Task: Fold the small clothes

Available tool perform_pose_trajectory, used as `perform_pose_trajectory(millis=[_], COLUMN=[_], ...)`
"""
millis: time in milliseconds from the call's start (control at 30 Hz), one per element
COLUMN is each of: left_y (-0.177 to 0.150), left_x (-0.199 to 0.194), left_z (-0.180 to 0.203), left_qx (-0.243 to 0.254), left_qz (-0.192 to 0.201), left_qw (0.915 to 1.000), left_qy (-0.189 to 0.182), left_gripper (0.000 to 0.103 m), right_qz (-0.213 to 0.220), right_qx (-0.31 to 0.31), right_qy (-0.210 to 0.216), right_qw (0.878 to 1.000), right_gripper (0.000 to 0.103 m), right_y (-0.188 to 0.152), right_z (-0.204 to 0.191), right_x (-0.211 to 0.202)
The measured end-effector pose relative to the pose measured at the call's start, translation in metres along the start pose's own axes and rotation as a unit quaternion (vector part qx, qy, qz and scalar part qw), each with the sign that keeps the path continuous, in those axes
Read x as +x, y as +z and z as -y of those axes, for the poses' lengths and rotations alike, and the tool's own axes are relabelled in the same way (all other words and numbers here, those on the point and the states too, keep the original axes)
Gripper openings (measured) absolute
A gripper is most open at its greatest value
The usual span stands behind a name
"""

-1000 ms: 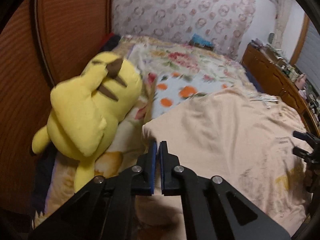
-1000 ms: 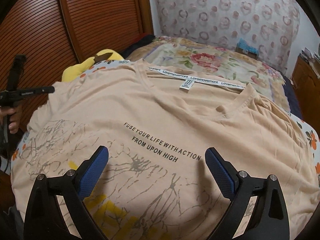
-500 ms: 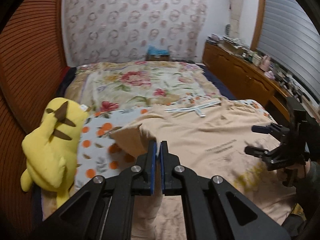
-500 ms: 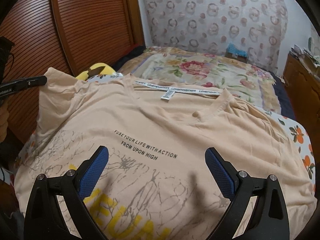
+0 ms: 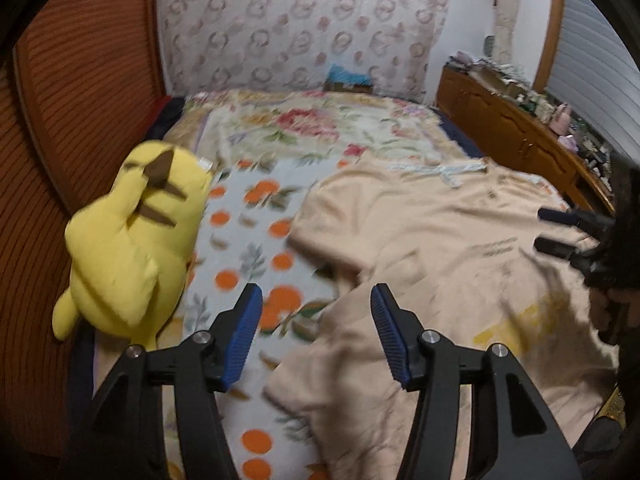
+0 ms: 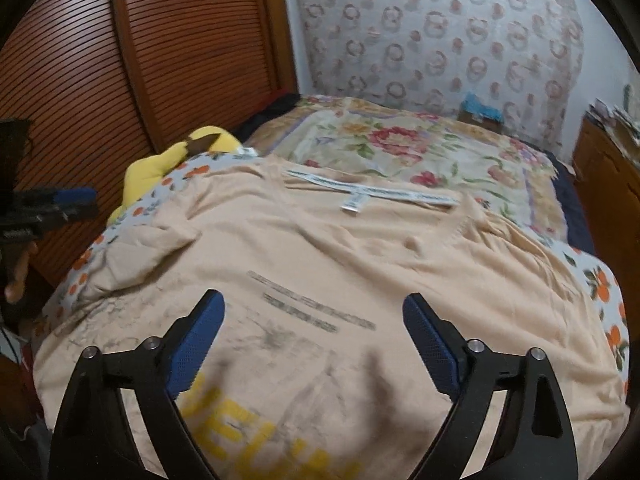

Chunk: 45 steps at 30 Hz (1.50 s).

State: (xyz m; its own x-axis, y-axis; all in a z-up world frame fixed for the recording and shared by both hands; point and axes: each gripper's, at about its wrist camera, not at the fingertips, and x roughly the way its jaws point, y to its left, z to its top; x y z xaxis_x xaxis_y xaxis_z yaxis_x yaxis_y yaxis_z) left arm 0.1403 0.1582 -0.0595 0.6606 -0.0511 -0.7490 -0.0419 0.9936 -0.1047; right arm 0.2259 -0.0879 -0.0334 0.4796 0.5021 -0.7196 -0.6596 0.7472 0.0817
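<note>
A peach T-shirt [image 6: 360,264] with black lettering and a yellow print lies front up on the bed, collar away from me. It also shows in the left wrist view [image 5: 440,248]; its left sleeve lies folded inward over the body. My left gripper [image 5: 316,320] is open and empty above the shirt's left edge. My right gripper [image 6: 314,332] is open and empty above the chest print. The right gripper also appears in the left wrist view [image 5: 560,232], and the left gripper in the right wrist view [image 6: 60,204].
A yellow plush toy [image 5: 132,240] lies left of the shirt by the brown slatted wardrobe [image 6: 140,52]. An orange-print sheet [image 5: 248,240] and floral blanket [image 6: 400,148] cover the bed. A cluttered wooden dresser [image 5: 520,136] stands on the right.
My left gripper, shut on the shirt's left sleeve edge, carried it inward, then opened and let it drop. The right gripper stayed open and moved slightly closer.
</note>
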Motion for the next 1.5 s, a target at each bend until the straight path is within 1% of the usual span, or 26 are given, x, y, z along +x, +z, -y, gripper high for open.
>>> perform_pose_trajectory(millis=[67, 133, 300, 367, 400, 500, 567, 633, 667, 700, 733, 767, 800, 833, 867, 900, 1000, 1200, 1300, 1333, 1367, 1400, 1467, 1500], left_y=[-0.012, -0.022, -0.040, -0.043, -0.044, -0.048, -0.049, -0.051, -0.052, -0.052, -0.052, -0.053, -0.053, -0.053, -0.052, -0.051, -0.046, -0.045, -0.048, -0.050, -0.051, -0.053, -0.056, -0.058], left_x=[0.006, 0.010, 0.013, 0.014, 0.015, 0.016, 0.016, 0.017, 0.017, 0.018, 0.018, 0.017, 0.014, 0.010, 0.005, 0.000, -0.022, -0.058, -0.062, -0.061, -0.059, -0.058, -0.058, -0.058], left_z=[-0.009, -0.014, -0.022, -0.022, -0.022, -0.023, -0.021, -0.020, -0.020, -0.019, -0.020, -0.020, -0.019, -0.019, -0.017, -0.015, -0.003, 0.024, 0.037, 0.042, 0.046, 0.049, 0.055, 0.057], left_qx=[-0.009, -0.017, -0.030, -0.032, -0.034, -0.045, -0.045, -0.046, -0.048, -0.050, -0.053, -0.057, -0.059, -0.058, -0.057, -0.056, -0.046, -0.020, -0.013, -0.011, -0.009, -0.008, -0.004, 0.000], left_qz=[-0.010, -0.017, -0.024, -0.026, -0.027, -0.029, -0.029, -0.031, -0.031, -0.032, -0.036, -0.034, -0.030, -0.023, -0.015, -0.010, 0.012, 0.041, 0.041, 0.037, 0.034, 0.031, 0.033, 0.034], left_qw=[0.9998, 0.9995, 0.9993, 0.9992, 0.9991, 0.9983, 0.9980, 0.9976, 0.9973, 0.9971, 0.9966, 0.9961, 0.9958, 0.9957, 0.9958, 0.9958, 0.9956, 0.9937, 0.9929, 0.9931, 0.9928, 0.9922, 0.9917, 0.9922], left_qy=[0.014, 0.018, 0.005, 0.000, -0.004, -0.024, -0.034, -0.042, -0.046, -0.047, -0.051, -0.058, -0.064, -0.069, -0.071, -0.072, -0.081, -0.103, -0.111, -0.111, -0.114, -0.120, -0.124, -0.120], left_gripper=[0.056, 0.056, 0.056, 0.055, 0.055, 0.055, 0.055, 0.038, 0.035, 0.020, 0.009, 0.008, 0.001, 0.001, 0.001, 0.001, 0.001, 0.001, 0.001, 0.001, 0.002, 0.004, 0.007, 0.011], right_qz=[0.000, 0.002, 0.003, 0.000, -0.002, -0.015, -0.033, -0.051, -0.058, -0.068, -0.075, -0.080, -0.084, -0.084, -0.085, -0.084, -0.068, -0.008, 0.023, 0.029, 0.031, 0.032, 0.028, 0.026], right_qx=[-0.013, -0.029, -0.061, -0.068, -0.071, -0.075, -0.073, -0.072, -0.072, -0.071, -0.069, -0.066, -0.063, -0.063, -0.065, -0.067, -0.069, -0.046, -0.029, -0.022, -0.018, -0.008, 0.005, 0.008], right_qy=[0.012, 0.027, 0.064, 0.079, 0.087, 0.112, 0.127, 0.131, 0.129, 0.127, 0.128, 0.132, 0.135, 0.137, 0.139, 0.142, 0.141, 0.121, 0.090, 0.080, 0.072, 0.062, 0.065, 0.057], right_qw=[1.000, 0.999, 0.996, 0.995, 0.994, 0.991, 0.989, 0.988, 0.987, 0.987, 0.986, 0.986, 0.985, 0.985, 0.984, 0.984, 0.985, 0.992, 0.995, 0.996, 0.997, 0.998, 0.997, 0.998], right_gripper=[0.080, 0.075, 0.062, 0.060, 0.057, 0.055, 0.052, 0.051, 0.049, 0.045, 0.044, 0.038, 0.027, 0.022, 0.013, 0.009, 0.003, 0.000, 0.000, 0.001, 0.003, 0.004, 0.004, 0.004], right_y=[0.007, 0.017, 0.041, 0.047, 0.050, 0.058, 0.060, 0.058, 0.057, 0.054, 0.051, 0.049, 0.047, 0.046, 0.045, 0.044, 0.045, 0.047, 0.042, 0.040, 0.039, 0.036, 0.032, 0.030], right_z=[-0.011, -0.023, -0.055, -0.068, -0.073, -0.089, -0.097, -0.102, -0.104, -0.105, -0.105, -0.105, -0.104, -0.105, -0.104, -0.104, -0.101, -0.084, -0.070, -0.065, -0.061, -0.053, -0.045, -0.042], right_x=[0.004, 0.009, 0.025, 0.034, 0.039, 0.059, 0.075, 0.090, 0.096, 0.104, 0.109, 0.112, 0.115, 0.115, 0.115, 0.114, 0.106, 0.073, 0.051, 0.046, 0.044, 0.040, 0.038, 0.037])
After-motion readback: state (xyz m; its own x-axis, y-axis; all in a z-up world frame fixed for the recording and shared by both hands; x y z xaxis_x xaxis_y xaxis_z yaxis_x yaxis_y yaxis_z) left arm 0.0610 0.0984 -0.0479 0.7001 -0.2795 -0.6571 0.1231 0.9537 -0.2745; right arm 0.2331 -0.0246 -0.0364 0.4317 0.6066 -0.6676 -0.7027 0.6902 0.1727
